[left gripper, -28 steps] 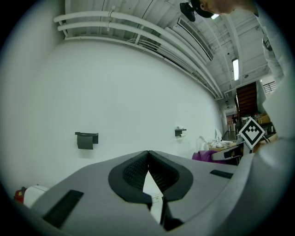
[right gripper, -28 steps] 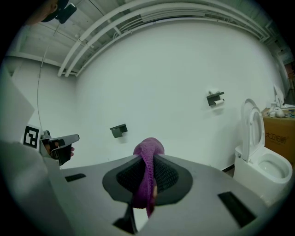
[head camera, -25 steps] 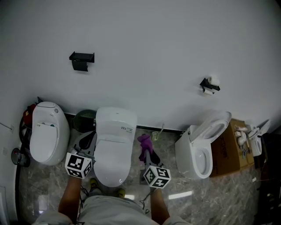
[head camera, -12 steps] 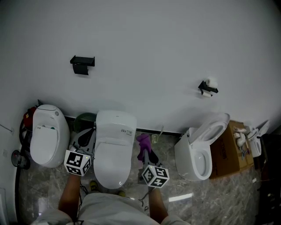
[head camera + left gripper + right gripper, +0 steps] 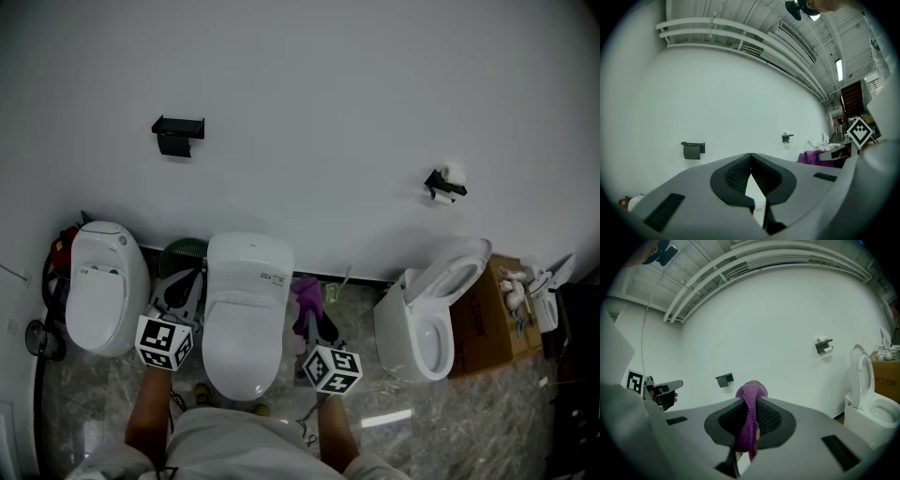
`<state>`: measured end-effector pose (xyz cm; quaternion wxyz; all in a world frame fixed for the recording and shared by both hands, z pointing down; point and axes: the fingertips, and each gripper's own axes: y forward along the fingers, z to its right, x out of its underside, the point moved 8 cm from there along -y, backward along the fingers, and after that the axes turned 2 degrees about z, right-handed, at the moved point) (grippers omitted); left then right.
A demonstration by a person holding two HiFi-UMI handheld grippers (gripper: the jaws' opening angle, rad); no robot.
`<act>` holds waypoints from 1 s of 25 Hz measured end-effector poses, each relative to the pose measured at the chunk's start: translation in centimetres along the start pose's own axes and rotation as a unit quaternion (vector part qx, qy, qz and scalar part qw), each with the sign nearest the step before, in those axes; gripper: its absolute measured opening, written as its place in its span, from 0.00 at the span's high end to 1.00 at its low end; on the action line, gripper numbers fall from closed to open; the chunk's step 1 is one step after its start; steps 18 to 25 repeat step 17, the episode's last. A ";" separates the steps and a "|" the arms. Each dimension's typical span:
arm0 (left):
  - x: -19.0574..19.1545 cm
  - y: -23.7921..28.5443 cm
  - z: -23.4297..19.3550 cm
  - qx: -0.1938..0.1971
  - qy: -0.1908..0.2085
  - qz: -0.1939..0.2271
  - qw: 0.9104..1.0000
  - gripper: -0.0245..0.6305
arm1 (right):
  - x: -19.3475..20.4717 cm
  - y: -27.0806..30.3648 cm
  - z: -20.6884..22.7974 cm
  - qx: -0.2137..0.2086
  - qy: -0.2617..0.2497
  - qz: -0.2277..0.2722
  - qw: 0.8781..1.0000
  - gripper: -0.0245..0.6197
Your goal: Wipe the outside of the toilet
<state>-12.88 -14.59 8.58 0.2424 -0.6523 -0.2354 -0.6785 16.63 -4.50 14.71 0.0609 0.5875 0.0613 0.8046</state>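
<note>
A white toilet with its lid down [image 5: 246, 309] stands against the wall straight ahead of me in the head view. My left gripper [image 5: 185, 292] is at its left side, jaws shut with nothing between them [image 5: 750, 161]. My right gripper [image 5: 312, 317] is at the toilet's right side, shut on a purple cloth [image 5: 306, 295]. In the right gripper view the purple cloth [image 5: 749, 420] is pinched between the pads and bulges over the tips. Both grippers point up toward the wall.
A second closed toilet [image 5: 103, 286] stands at the left, and a toilet with its lid up [image 5: 433, 314] at the right beside a cardboard box [image 5: 492, 317]. A green bin [image 5: 180, 253] sits behind the left gripper. Two black holders [image 5: 177, 131] [image 5: 444, 184] are on the wall.
Both grippers have shifted slightly up toward the wall alongside the toilet. The purple cloth stays in the right gripper.
</note>
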 end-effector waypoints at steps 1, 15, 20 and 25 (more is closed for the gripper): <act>0.0 -0.1 -0.1 0.000 -0.002 0.000 1.000 0.94 | 0.1 0.0 -0.1 0.001 0.001 -0.001 1.000 0.88; -0.1 -0.6 -1.2 0.009 0.003 0.004 1.000 0.94 | 0.1 0.1 -0.8 0.001 0.003 0.007 1.000 0.88; -0.2 -0.7 -1.2 0.009 0.005 0.006 1.000 0.94 | 0.1 0.2 -0.9 0.000 0.003 0.008 1.000 0.88; -0.2 -0.7 -1.2 0.009 0.005 0.006 1.000 0.94 | 0.1 0.2 -0.9 0.000 0.003 0.008 1.000 0.88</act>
